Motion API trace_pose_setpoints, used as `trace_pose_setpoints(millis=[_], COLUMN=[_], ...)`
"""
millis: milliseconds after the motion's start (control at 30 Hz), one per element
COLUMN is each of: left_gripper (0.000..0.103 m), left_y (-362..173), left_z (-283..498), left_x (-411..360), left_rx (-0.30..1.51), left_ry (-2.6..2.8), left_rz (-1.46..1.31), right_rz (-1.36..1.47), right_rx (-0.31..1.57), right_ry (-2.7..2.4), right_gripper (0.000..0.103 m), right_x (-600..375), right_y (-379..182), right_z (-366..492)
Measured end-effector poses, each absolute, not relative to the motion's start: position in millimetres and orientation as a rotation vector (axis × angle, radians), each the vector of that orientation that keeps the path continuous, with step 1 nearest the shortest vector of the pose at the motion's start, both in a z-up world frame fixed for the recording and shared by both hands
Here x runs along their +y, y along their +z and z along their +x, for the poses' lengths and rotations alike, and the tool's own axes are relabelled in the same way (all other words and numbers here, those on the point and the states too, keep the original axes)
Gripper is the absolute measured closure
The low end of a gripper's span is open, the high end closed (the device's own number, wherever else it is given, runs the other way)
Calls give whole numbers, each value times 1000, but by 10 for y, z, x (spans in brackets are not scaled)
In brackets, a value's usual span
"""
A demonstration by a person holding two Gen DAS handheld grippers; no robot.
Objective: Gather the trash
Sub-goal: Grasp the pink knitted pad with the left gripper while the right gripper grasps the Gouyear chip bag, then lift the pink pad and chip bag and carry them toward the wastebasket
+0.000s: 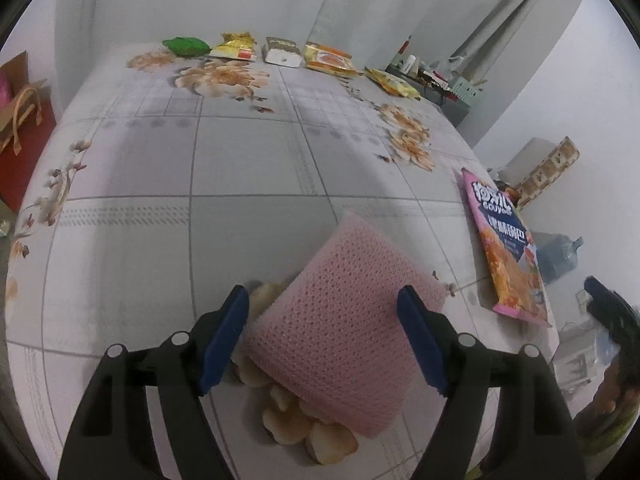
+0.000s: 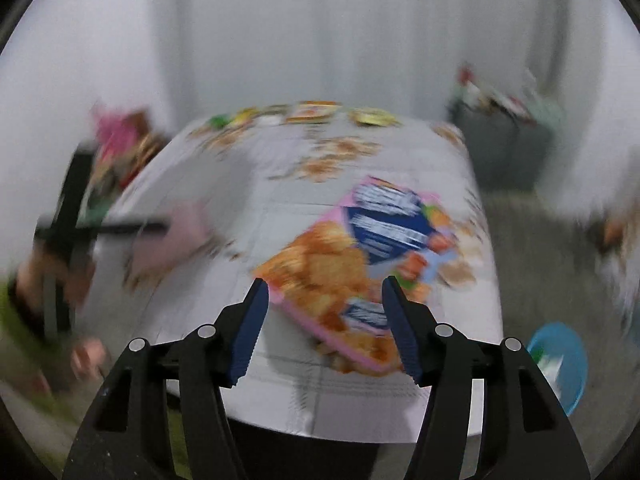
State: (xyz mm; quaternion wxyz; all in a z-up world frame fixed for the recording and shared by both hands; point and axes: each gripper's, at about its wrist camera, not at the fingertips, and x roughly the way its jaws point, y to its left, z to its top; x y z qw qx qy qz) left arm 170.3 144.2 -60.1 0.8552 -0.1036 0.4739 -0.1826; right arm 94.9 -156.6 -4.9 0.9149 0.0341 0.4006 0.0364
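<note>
A: What lies under the left gripper [image 1: 322, 334]?

B: A pink knitted pad [image 1: 344, 320], soft and honeycombed, roughly square, flat on the bed [image 1: 248, 168]. The gripper's two blue ridged pads stand apart on either side of it, released, not pressing it.

A: And the trash?

B: One glossy pink snack bag [image 1: 506, 248], flat and rectangular, near the bed's right edge. At the far end sit five more pieces in a row: a green wrapper [image 1: 186, 45], a yellow wrapper [image 1: 236, 46], a white box [image 1: 282, 53], an orange packet [image 1: 328, 58] and a yellow packet [image 1: 392, 82].

A: The right gripper [image 2: 322, 326]?

B: Released too, fingers apart just over the near end of the snack bag, in a blurred view. The bed sheet is smooth grey checks with printed flowers
</note>
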Motion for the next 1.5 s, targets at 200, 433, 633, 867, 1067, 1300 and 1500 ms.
trace_pose_setpoints(millis=[200,433,633,867,1067,1300,1500], left_gripper=[29,29,29,14,11,11,11], left_y=[-588,-536,-527,-445,-504,-552,-656], left_z=[1598,1414,1214,1160,1146,1101,1115], left_x=[1319,1198,1045,909,721,599,548], left_rx=[1035,1079,1060,992,989,981,1010], left_ry=[-393,-470,-483,-456,-484,-512,-492], left_rz=[-212,-190,-88,-15,72,110,138], right_rz=[414,518,563,671,763,831,895], right_rx=[962,1037,1049,1054,1054,1047,1061], right_ry=[-3,-8,-2,12,41,66,98], right_gripper=[47,47,47,47,47,50,62], right_x=[-2043,-2099,-2112,-2219,-2291,-2345,-2369], right_y=[-377,-600,-651,-679,-721,-755,-819], right_z=[1118,1186,1237,1286,1301,1359,1431])
